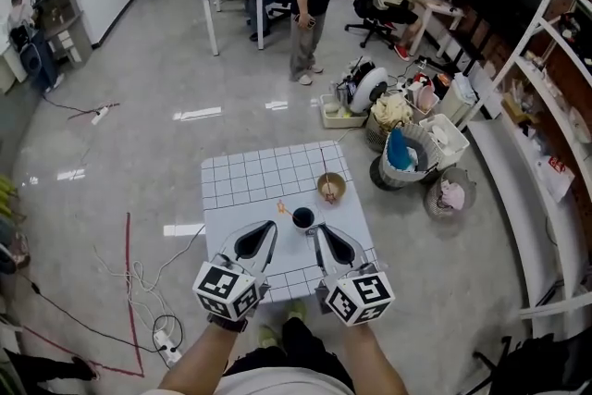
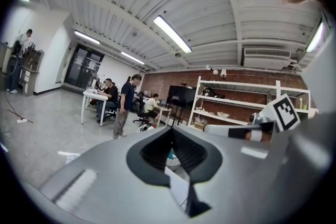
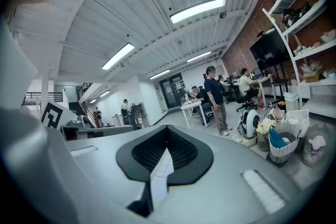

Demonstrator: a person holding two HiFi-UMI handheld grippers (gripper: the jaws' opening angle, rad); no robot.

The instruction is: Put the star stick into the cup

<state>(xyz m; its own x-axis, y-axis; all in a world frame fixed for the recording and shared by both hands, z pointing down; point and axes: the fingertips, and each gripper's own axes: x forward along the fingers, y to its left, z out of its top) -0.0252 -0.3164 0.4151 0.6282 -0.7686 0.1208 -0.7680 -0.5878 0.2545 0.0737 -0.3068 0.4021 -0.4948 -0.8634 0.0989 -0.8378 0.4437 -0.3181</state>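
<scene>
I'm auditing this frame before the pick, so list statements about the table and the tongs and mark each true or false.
1. The orange star stick lies on the white gridded table, outside the dark round cup. True.
2. The left tongs hold the star stick. False: they are shut on nothing.
3. The tan round bowl stands beyond the cup from the person. True.
4. The right tongs are wide open. False: they are shut and empty.
</scene>
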